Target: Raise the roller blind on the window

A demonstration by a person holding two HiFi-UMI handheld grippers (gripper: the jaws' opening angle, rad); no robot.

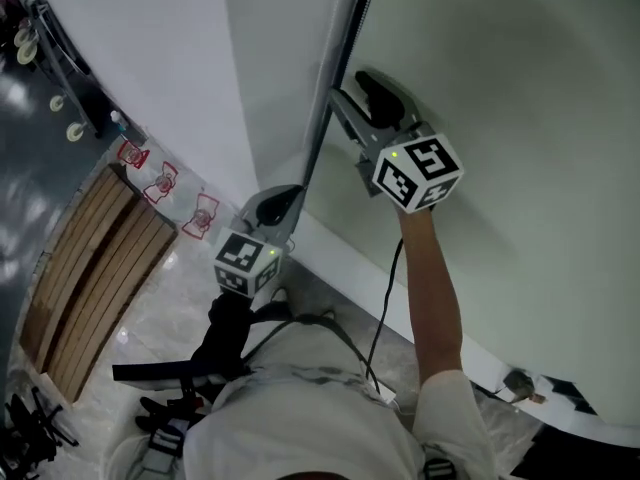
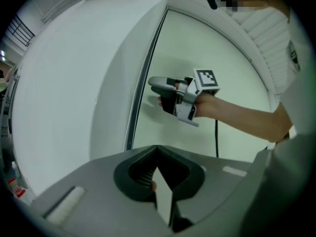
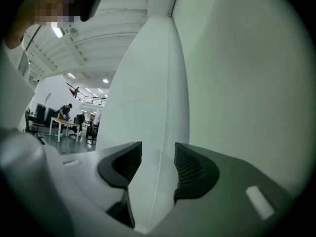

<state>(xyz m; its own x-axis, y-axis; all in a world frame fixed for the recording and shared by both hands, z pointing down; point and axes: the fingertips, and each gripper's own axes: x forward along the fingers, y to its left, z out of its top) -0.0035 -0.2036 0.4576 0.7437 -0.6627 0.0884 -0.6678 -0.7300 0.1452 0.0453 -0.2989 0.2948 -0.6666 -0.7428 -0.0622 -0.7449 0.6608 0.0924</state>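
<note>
The pale green roller blind (image 1: 520, 88) hangs down over the window, to the right of a dark frame strip (image 1: 330, 98). A thin bead chain (image 2: 134, 102) runs down beside that strip. My right gripper (image 1: 350, 86) is held high against the blind's left edge. In the right gripper view it (image 3: 158, 154) stands open, and the bead chain (image 3: 166, 107) passes between its pads without touching them. Lower down, my left gripper (image 1: 285, 196) sits at the foot of the strip. Its jaws (image 2: 157, 154) are shut tip to tip, and no chain shows between them.
A white wall panel (image 1: 160, 68) stands left of the frame. On the floor below lie a wooden slatted bench (image 1: 90, 258) and red-and-white items (image 1: 160, 180). A black cable (image 1: 385, 298) hangs from the right gripper. Desks and people (image 3: 64, 122) are far off.
</note>
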